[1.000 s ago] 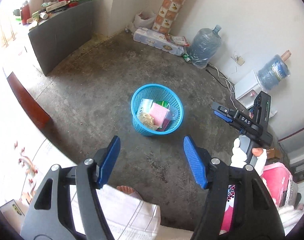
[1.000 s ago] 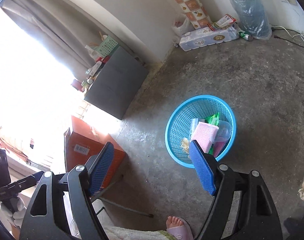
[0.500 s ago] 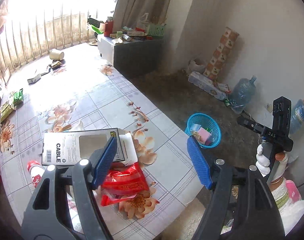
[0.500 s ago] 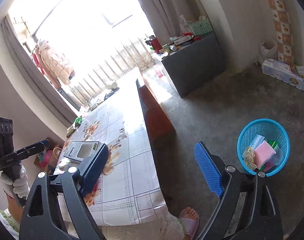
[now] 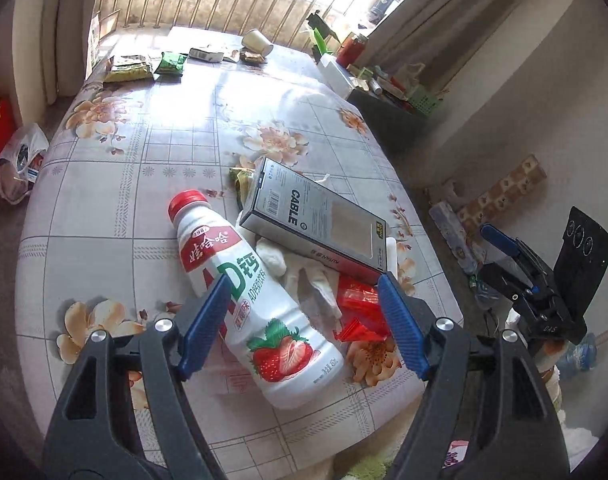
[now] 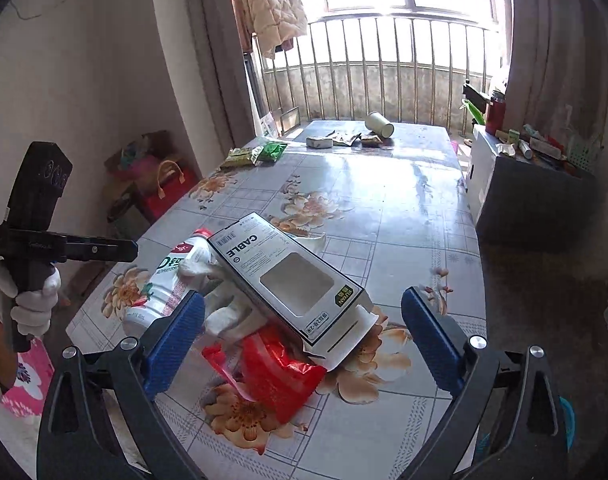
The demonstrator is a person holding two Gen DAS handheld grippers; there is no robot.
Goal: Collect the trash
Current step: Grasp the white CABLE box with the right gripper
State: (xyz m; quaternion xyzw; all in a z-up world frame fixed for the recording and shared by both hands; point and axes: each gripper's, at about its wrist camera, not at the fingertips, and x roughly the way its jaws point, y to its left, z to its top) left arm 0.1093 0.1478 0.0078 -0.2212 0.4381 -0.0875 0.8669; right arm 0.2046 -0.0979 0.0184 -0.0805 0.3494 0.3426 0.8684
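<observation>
A pile of trash lies on the near end of the floral table (image 5: 152, 128): a white strawberry milk bottle (image 5: 260, 312) on its side, a grey "CABLE" box (image 5: 315, 220), crumpled white tissue (image 5: 315, 284) and a red wrapper (image 5: 359, 312). My left gripper (image 5: 304, 324) is open and empty above the bottle and wrapper. My right gripper (image 6: 304, 344) is open and empty over the red wrapper (image 6: 276, 372) and the box (image 6: 288, 276); the bottle (image 6: 172, 280) lies to its left. Each gripper shows in the other's view, the right one (image 5: 499, 240) and the left one (image 6: 116, 250).
More trash lies at the table's far end: green snack packets (image 5: 170, 64), a tipped paper cup (image 5: 258, 42) and small wrappers (image 6: 343, 140). A dark cabinet (image 6: 527, 192) with clutter stands right of the table. Bags (image 6: 164, 184) sit on the floor at the left.
Both grippers have swung from the blue basket on the floor up to the table. They now hover over the trash pile at its near end, still open.
</observation>
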